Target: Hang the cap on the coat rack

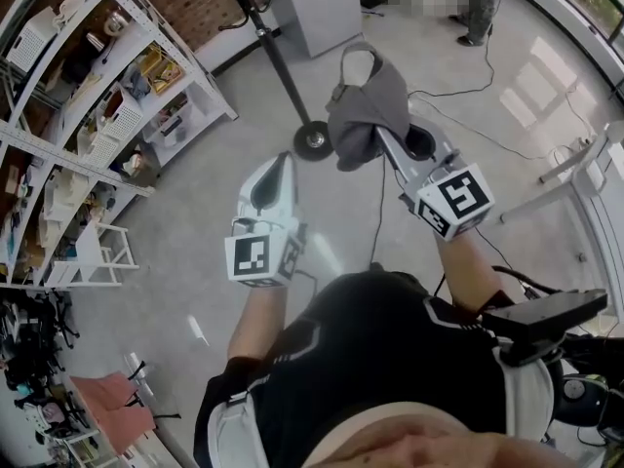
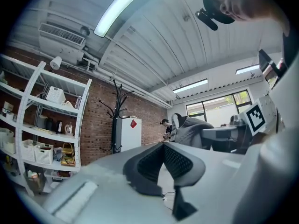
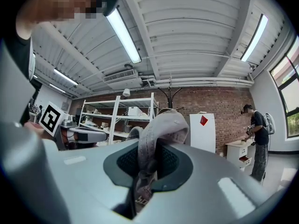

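Your right gripper (image 1: 388,142) is raised in front of you, jaws clamped on the grey cap (image 1: 369,100). In the right gripper view a fold of the cap's (image 3: 163,125) fabric is pinched between the dark pads (image 3: 126,164), and the rest bulges up above the jaws. From the head view the cap drapes over the gripper's tip, clear of the floor.

Your left gripper (image 1: 280,162) is lower and to the left, well apart from the cap. In its own view the pads (image 2: 180,160) are pressed together with nothing between them: clenched and empty. That view also catches the cap (image 2: 191,129) off to the right, beside the marker cube (image 2: 255,117).

The coat rack (image 1: 273,52) is a black pole on a round base (image 1: 314,137), standing on the pale floor ahead of you and a little left of the cap, not touching it. In the right gripper view its hooks (image 3: 170,93) rise just behind the cap, against the brick wall (image 3: 219,104).

White shelving (image 1: 107,115) loaded with small items runs along your left. A white cabinet (image 1: 317,8) stands past the rack, and a person (image 3: 257,139) is at a small white unit far right.
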{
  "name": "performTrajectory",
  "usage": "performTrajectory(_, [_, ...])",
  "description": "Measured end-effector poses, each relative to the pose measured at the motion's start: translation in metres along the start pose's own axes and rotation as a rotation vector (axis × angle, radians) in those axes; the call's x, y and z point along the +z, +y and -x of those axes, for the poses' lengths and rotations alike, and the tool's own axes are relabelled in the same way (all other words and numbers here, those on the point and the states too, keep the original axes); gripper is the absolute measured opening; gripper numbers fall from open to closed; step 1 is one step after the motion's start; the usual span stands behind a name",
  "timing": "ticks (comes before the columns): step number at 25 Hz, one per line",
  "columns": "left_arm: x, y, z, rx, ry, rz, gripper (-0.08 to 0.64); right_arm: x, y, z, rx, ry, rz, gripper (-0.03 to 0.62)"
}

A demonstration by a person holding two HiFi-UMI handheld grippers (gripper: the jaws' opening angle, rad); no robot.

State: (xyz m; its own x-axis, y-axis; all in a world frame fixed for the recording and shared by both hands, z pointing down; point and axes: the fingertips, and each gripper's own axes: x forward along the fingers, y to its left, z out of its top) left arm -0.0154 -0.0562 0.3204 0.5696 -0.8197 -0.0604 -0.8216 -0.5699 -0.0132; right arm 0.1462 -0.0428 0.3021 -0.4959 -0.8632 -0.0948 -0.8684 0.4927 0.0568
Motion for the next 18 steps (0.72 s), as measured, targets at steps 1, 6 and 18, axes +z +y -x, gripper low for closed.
performTrajectory(1, [0.001, -0.002, -0.006, 0.010, 0.001, -0.003, 0.000, 0.000, -0.007, -0.001, 0.008, -0.001, -0.001, 0.035])
performTrajectory(6, [0.007, -0.005, -0.030, 0.030, 0.005, -0.028, 0.000, -0.004, -0.038, -0.011, 0.025, -0.007, -0.012, 0.035])
performTrajectory(18, [0.009, 0.038, -0.079, 0.013, -0.014, -0.027, 0.000, -0.001, -0.055, -0.080, 0.037, -0.025, 0.021, 0.035])
